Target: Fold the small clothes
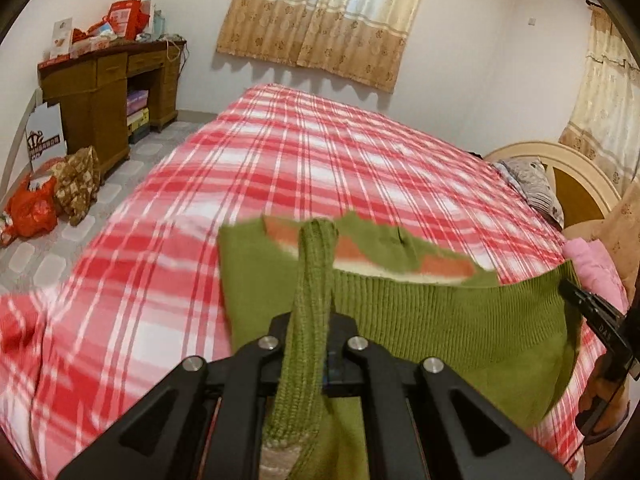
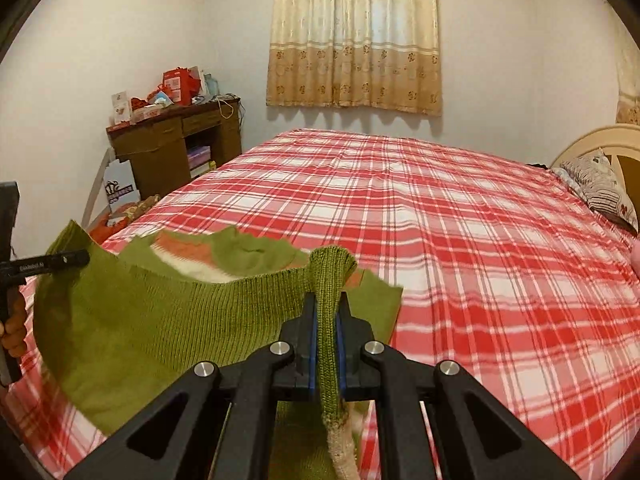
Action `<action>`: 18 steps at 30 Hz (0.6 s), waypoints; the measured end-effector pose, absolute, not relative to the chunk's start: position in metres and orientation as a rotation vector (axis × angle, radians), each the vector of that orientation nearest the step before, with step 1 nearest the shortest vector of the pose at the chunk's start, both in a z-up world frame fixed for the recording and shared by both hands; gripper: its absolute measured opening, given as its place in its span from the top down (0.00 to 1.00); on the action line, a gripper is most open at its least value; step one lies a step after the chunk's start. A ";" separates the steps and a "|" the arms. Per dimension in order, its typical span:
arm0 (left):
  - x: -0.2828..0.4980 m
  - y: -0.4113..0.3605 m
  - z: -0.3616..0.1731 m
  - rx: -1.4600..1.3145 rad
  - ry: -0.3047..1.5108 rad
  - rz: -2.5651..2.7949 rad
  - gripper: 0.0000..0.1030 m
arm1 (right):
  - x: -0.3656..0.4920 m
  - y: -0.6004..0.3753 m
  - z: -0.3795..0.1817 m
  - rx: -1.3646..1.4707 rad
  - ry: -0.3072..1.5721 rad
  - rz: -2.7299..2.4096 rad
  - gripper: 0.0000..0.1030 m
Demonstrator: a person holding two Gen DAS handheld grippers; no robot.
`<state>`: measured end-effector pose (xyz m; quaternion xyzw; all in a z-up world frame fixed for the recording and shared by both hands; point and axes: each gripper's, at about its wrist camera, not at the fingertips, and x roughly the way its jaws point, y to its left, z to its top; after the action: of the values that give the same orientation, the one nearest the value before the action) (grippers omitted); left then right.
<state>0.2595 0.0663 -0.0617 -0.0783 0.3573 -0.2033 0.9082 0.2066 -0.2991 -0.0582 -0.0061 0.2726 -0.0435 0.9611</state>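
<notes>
Two grippers hold one small green sweater [image 1: 440, 320] above a bed with a red and white checked sheet [image 1: 280, 152]. At the bottom centre of the left wrist view we see the left gripper [image 1: 314, 324] with its jaws pressed together on a ribbed fold of the knit, which rises between the fingers. In the right wrist view the right gripper [image 2: 326, 320] pinches a matching fold between blue pads [image 2: 313, 340]. Between the two grips the sweater's green ribbed edge sags in a curve across the lower part of both frames, and orange and cream stripes show behind it. We see the right gripper again at the right edge of the left wrist view, clamped on the far corner. A wooden desk [image 2: 176, 144] stands at the upper left, curtains [image 2: 354, 36] hang at top centre, and a pillow [image 2: 600, 192] lies at the right edge
</notes>
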 end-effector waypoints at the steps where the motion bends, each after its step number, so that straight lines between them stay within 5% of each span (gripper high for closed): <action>1: 0.266 0.064 -0.061 -0.165 0.736 -0.417 0.95 | 0.215 -0.302 -0.058 -0.012 0.553 -0.092 0.94; 10: 0.345 0.035 -0.062 -0.166 0.718 -0.380 0.95 | 0.307 -0.330 -0.074 0.006 0.575 -0.159 0.94; 18: 0.398 0.029 -0.122 -0.171 0.821 -0.236 0.95 | 0.363 -0.357 -0.136 0.030 0.687 -0.217 0.93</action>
<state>0.3984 0.0286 -0.1222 -0.0830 0.3977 -0.1141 0.9066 0.3629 -0.3566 -0.1359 0.0148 0.3362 -0.1060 0.9357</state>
